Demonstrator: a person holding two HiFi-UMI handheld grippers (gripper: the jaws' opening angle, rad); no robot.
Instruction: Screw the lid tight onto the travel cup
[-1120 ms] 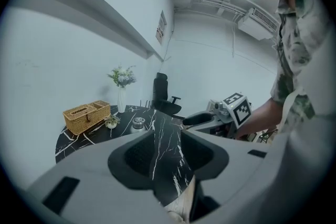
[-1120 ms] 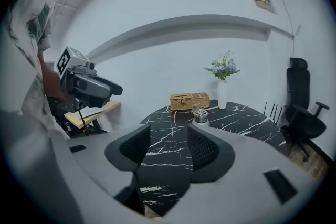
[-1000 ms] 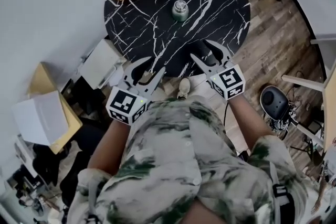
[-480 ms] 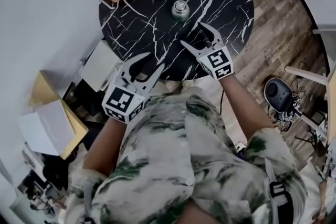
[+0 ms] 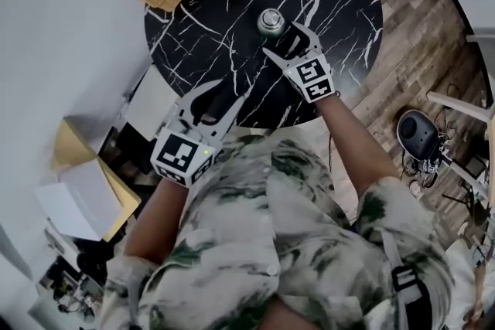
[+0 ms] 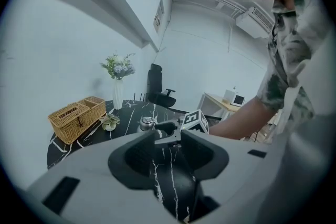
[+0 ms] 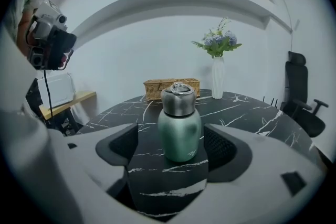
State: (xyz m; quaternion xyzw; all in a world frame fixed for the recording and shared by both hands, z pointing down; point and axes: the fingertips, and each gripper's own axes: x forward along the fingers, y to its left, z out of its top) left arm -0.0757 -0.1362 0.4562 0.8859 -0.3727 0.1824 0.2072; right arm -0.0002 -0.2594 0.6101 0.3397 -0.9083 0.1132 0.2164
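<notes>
Black marble veined in white covers the round table (image 5: pixel 201 35), with pale walls behind. On it the travel cup (image 7: pixel 179 136) stands upright, straight ahead of the right tool (image 5: pixel 286 40). That tool's jaws have just been opening and now gape wide. The cup's body is framed between the two ribbed pads, with a clear gap on either side and nothing gripped. Whether the cup's base is truly between the pads or just past the fingertips is hard to judge from this angle.

The left tool (image 5: pixel 229 93) hangs back near the table's edge. Its jaws are partly apart with only tabletop showing between them.

The lid (image 7: pixel 178 99) already sits on the cup, so the step in hand looks like taking hold before tightening. The body is a smooth, matte green metal cylinder with rounded shoulders, and it will probably slip under a skewed pinch. The pads should therefore close squarely across its widest part, low enough to leave the lid free for the other tool. The lid is brushed silver, narrower than the body, and topped with a shiny loop. It probably needs a firm, level bite on its wall rather than on the loop.

Beyond the cup are a wicker basket (image 7: pixel 152 89) and a white vase (image 7: pixel 217 78) of flowers, well clear of the work.
</notes>
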